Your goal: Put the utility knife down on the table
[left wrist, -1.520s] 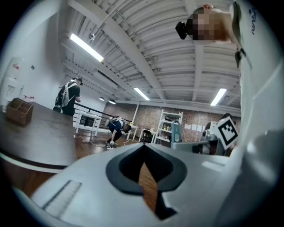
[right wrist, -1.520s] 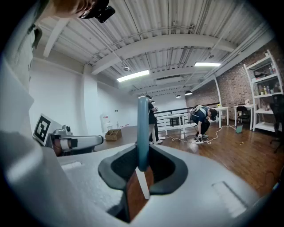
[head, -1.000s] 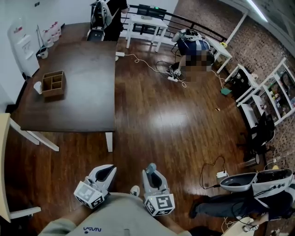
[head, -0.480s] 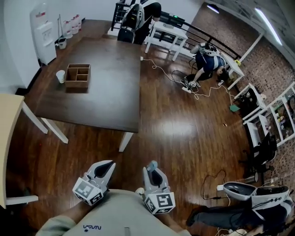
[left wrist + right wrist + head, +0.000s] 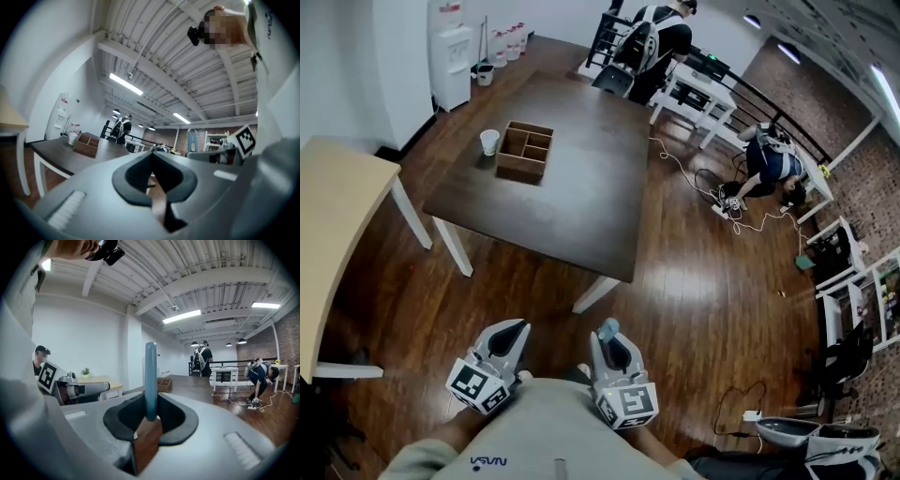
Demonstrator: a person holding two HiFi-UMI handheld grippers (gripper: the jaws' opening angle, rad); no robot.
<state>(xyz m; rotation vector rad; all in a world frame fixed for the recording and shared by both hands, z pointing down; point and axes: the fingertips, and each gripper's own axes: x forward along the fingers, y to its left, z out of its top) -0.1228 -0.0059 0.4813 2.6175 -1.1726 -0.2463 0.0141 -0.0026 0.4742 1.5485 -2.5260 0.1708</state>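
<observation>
My right gripper (image 5: 608,335) is held close to my body and is shut on the utility knife (image 5: 150,378), a slim blue handle that stands upright between the jaws. Its tip pokes out of the jaws in the head view, utility knife (image 5: 607,327). Beside it, to the left, my left gripper (image 5: 512,330) has its jaws together with nothing in them. The dark brown table (image 5: 581,197) stands ahead across a stretch of wood floor, well apart from both grippers.
A wooden compartment box (image 5: 525,150) and a white cup (image 5: 490,142) sit on the table's far left part. A light wooden table (image 5: 337,206) stands at the left. One person (image 5: 661,33) stands behind the table, another (image 5: 769,164) crouches by cables at the right.
The view has swung and moved forward: the dark table has shifted from the upper left toward the middle and is closer. Both grippers keep their places before my body, the knife still held.
</observation>
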